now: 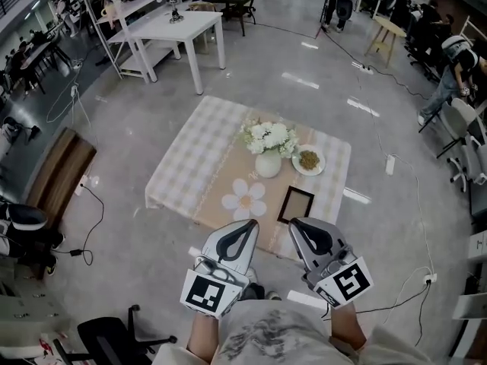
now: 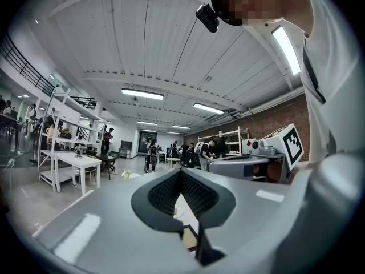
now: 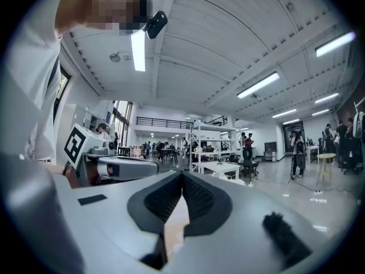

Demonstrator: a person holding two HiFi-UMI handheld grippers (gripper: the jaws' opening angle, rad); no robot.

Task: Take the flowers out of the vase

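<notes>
A white vase (image 1: 268, 164) holding a bunch of white flowers (image 1: 268, 136) stands near the middle of a low table with a checked cloth (image 1: 194, 154). Both grippers hover side by side over the table's near edge, well short of the vase and pointing toward it. My left gripper (image 1: 250, 223) has its jaws closed tip to tip with nothing between them, as the left gripper view (image 2: 181, 172) also shows. My right gripper (image 1: 296, 223) is likewise shut and empty (image 3: 182, 173). The flowers show small beyond the left jaws (image 2: 126, 174).
On the cloth lie a flower-shaped mat (image 1: 244, 198), a black picture frame (image 1: 295, 204) and a plate of food (image 1: 308, 160). A white table (image 1: 176, 27) and shelving stand behind. Cables and a power strip (image 1: 390, 163) lie on the floor; a black chair (image 1: 114, 334) is at lower left.
</notes>
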